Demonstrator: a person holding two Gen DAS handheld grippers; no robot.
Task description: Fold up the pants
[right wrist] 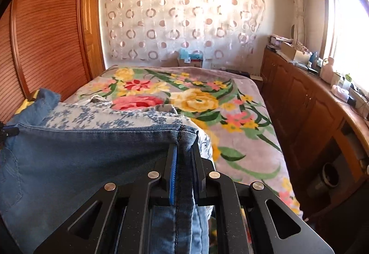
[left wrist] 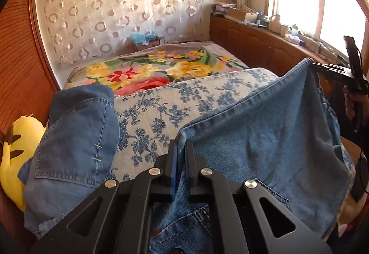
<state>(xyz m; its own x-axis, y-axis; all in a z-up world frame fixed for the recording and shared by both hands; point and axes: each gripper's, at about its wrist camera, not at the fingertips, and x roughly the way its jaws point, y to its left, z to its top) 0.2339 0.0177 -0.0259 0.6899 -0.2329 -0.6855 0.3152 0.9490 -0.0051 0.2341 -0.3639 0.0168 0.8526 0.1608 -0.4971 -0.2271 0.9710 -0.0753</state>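
The main risk is a slip. Each gripper bites only a narrow strip of hem, so the weight of the hanging denim could drag an edge out of the pads if either hand jerks or the two pull apart too hard. A second risk is an uneven fold: the far leg of the pants (left wrist: 76, 136) lies bunched near the yellow toy (left wrist: 16, 152), and it could trail or twist when the held edge is carried over.

The left gripper (left wrist: 182, 150) is clenched on a corner of the pants, the cloth pinched between its blue pad and the opposite finger and spilling down below. The right gripper (right wrist: 184, 152) is likewise clamped on the pants (right wrist: 92, 152), at a seamed corner. The held edge stretches fairly taut between the two, raised above the blue-flowered pillow (left wrist: 184, 101) on the bed (right wrist: 230, 101). How many layers each grip has is hard to tell; the right one probably has several.
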